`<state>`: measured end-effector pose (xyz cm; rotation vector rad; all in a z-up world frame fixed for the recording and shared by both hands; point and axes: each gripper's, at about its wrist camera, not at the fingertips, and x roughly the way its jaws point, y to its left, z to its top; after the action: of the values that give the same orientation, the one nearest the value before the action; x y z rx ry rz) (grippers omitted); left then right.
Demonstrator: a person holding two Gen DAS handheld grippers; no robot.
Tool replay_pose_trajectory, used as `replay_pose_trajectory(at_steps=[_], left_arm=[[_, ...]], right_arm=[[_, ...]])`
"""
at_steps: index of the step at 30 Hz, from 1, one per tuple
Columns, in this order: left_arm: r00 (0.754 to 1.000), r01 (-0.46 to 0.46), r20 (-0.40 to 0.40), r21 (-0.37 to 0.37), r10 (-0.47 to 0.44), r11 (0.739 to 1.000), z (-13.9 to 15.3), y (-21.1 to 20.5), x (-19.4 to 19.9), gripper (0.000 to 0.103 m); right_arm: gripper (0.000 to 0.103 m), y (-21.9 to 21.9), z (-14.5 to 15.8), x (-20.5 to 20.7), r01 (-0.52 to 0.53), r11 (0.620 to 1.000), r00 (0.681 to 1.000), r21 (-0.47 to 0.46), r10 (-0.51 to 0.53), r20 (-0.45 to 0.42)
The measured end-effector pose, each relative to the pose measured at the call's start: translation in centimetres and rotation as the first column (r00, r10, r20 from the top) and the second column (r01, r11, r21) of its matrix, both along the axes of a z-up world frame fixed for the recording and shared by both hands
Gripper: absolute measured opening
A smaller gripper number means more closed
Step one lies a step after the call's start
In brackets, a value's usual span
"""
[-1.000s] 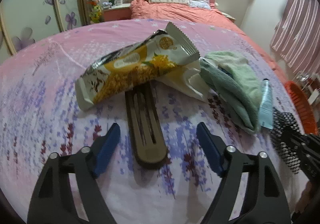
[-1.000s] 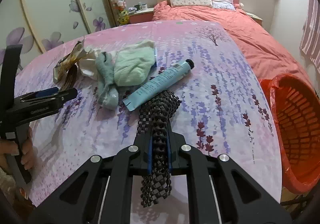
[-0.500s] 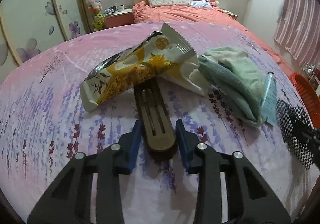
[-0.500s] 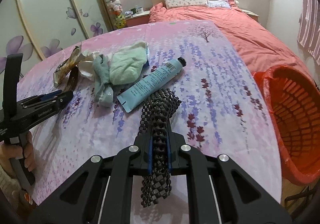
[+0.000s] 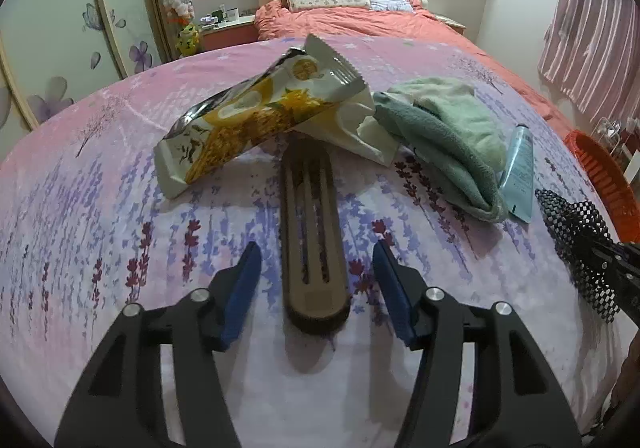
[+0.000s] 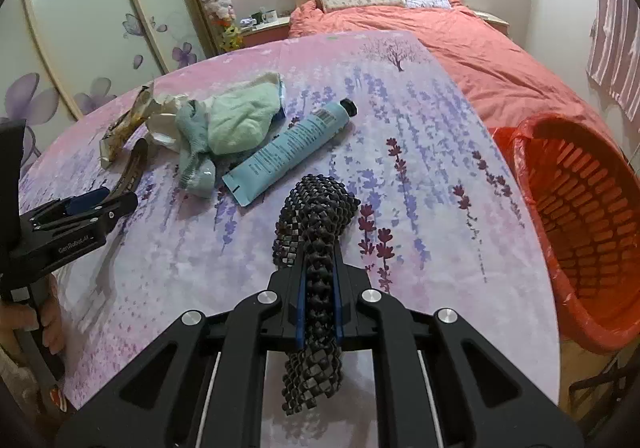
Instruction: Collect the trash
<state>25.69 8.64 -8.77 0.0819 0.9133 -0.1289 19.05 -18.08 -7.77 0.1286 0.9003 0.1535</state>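
Change since 0.5 s earlier: left gripper (image 5: 316, 284) jaws spread wide again, straddling the brown case (image 5: 313, 232) untouched. Right gripper (image 6: 318, 304) clenched on black mesh strip (image 6: 316, 244). Snack wrapper (image 5: 256, 116), tube (image 6: 294, 146) uncollected on table; red basket (image 6: 580, 208) looks empty.

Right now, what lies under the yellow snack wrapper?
The far end of the brown slotted case runs beneath the snack wrapper, beside crumpled white paper. Anything further under is hidden.

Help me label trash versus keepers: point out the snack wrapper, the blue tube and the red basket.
snack wrapper (image 5: 256, 116), left wrist view, printed yellow front.
blue tube (image 6: 292, 150), right wrist view, middle of body.
red basket (image 6: 580, 204), right wrist view, slotted inner wall.
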Motion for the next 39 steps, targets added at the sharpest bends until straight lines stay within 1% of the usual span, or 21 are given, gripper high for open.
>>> replay_pose_trajectory(at_steps=[1,2,3,6,7,10,13,18,23,30,33,36,39], left_arm=[[1.0,0.002,0.001,-0.003,-0.002,1.0,0.0,0.0,0.1,0.055],[1.0,0.003,0.004,-0.004,-0.003,1.0,0.0,-0.1,-0.1,0.042],[1.0,-0.001,0.009,0.001,0.001,1.0,0.0,-0.1,-0.1,0.033],[1.0,0.001,0.012,-0.004,-0.001,1.0,0.1,-0.4,0.0,0.032],[1.0,0.001,0.014,-0.007,-0.001,1.0,0.2,-0.4,-0.1,0.032],[0.999,0.012,0.036,-0.022,-0.011,1.0,0.7,-0.1,-0.9,0.032],[0.998,0.025,0.058,-0.02,-0.024,0.999,1.5,0.1,-1.9,0.032],[0.994,0.046,0.099,-0.029,-0.043,0.999,3.8,0.0,-3.2,0.032],[0.989,0.073,0.132,-0.051,-0.066,0.996,6.2,-1.4,-4.2,0.032],[0.972,0.153,0.193,-0.087,-0.134,0.984,9.4,-6.2,-5.6,0.032],[0.959,0.204,0.219,-0.102,-0.178,0.974,10.6,-8.7,-6.3,0.032],[0.944,0.26,0.241,-0.114,-0.227,0.959,11.5,-11.6,-6.8,0.032],[0.925,0.322,0.255,-0.136,-0.281,0.937,12.3,-14.8,-7.2,0.032]], right_arm=[[0.011,0.0,0.0,0.1,0.002,1.0,1.0,0.002,-0.002,0.002],[0.011,0.0,0.0,0.2,0.003,1.0,1.0,0.004,-0.003,0.001],[0.012,-0.1,-0.1,0.3,0.007,1.0,1.0,0.006,-0.007,-0.002],[0.012,-0.4,-0.2,0.7,0.017,0.999,1.0,0.032,-0.017,-0.008],[0.011,-0.4,-0.2,0.7,0.012,0.999,1.0,0.037,-0.012,-0.009],[0.01,-0.6,0.1,0.3,0.008,1.0,1.0,0.03,-0.008,-0.004],[0.01,-1.2,1.3,-0.4,0.01,0.999,0.999,0.035,-0.011,0.031],[0.01,-2.2,4.1,-1.8,0.018,0.999,0.994,0.038,-0.022,0.108],[0.01,-3.6,6.9,-3.2,0.04,0.998,0.982,0.043,-0.047,0.185],[0.01,-6.4,9.4,-5.3,0.105,0.994,0.955,0.031,-0.109,0.277],[0.01,-7.7,10.1,-5.8,0.143,0.989,0.94,0.027,-0.144,0.308],[0.01,-9.5,10.6,-6.4,0.185,0.982,0.925,0.022,-0.182,0.334],[0.01,-11.1,10.7,-6.9,0.23,0.973,0.908,0.006,-0.216,0.359]])
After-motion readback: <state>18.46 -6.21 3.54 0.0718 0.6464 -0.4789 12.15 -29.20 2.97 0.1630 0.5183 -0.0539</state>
